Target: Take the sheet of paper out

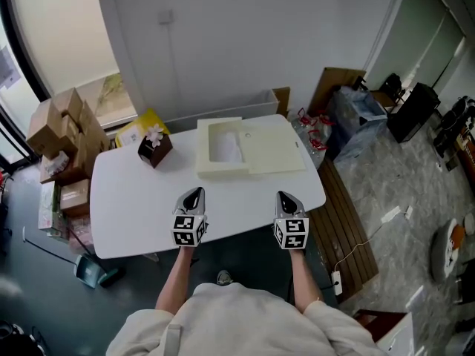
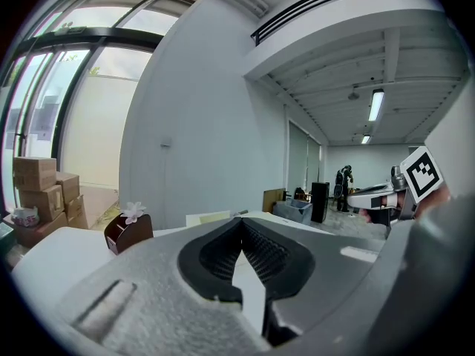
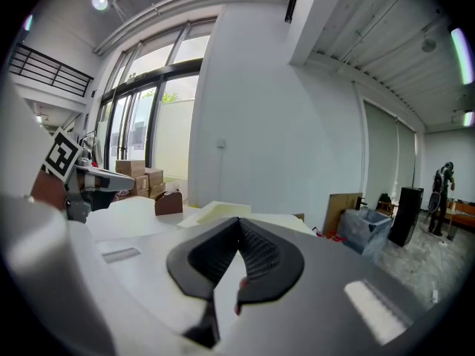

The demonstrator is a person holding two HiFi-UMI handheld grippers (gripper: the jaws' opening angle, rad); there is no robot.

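A cream flat case [image 1: 274, 150] lies open at the far side of the white table [image 1: 126, 206], and a white sheet of paper [image 1: 225, 148] rests in its recessed left half. My left gripper [image 1: 195, 193] and right gripper [image 1: 285, 196] hover side by side over the table's near edge, well short of the case. Both are shut and hold nothing. From the left gripper view the jaw tips [image 2: 241, 225] meet, with the case [image 2: 211, 217] low beyond them. The right gripper view shows its tips [image 3: 239, 225] closed, the case [image 3: 223, 212] ahead.
A brown box with a white flower [image 1: 154, 148] stands on the table left of the case. Cardboard boxes [image 1: 63, 136] are stacked on the floor at left. A wooden slatted bench [image 1: 345, 228] and a grey bin [image 1: 356, 117] stand at right.
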